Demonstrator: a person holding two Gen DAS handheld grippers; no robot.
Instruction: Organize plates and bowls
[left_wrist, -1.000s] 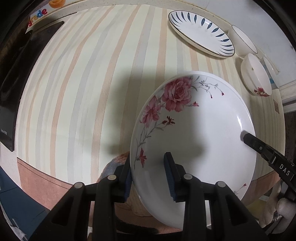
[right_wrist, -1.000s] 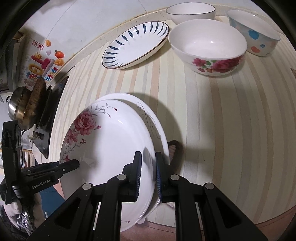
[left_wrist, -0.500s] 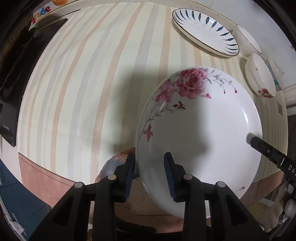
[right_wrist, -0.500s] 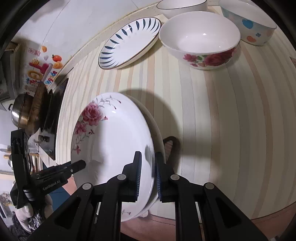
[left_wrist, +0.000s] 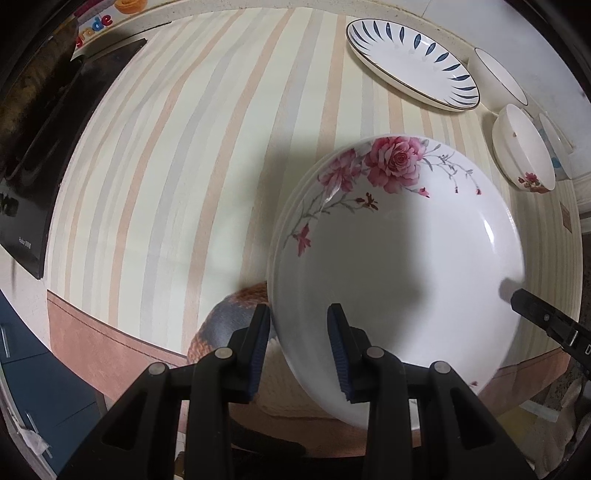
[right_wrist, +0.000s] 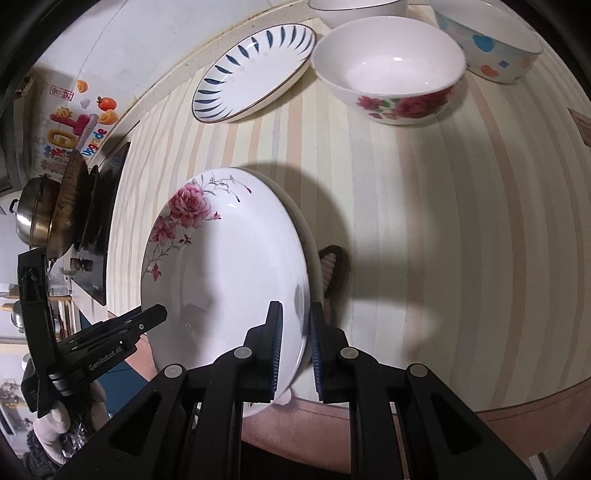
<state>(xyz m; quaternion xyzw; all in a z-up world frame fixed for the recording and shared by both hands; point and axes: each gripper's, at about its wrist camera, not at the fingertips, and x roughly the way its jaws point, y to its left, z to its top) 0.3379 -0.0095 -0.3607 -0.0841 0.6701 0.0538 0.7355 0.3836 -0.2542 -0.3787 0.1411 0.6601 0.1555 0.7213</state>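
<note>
1. The rose plate (left_wrist: 399, 258) is glossy glazed ceramic, smooth, with light glinting along its 3 o'clock rim.
2. The blue-leaf plate (right_wrist: 255, 70) and the rose bowl (right_wrist: 391, 70) share that shiny glaze.
3. The surface (left_wrist: 177, 177) looks matt, covered in a smooth striped sheet.
4. The fingers (right_wrist: 275, 343) are matt black plastic with ribbed blue pads.
5. The pot (right_wrist: 26, 210) at 9 o'clock is polished metal.
</note>
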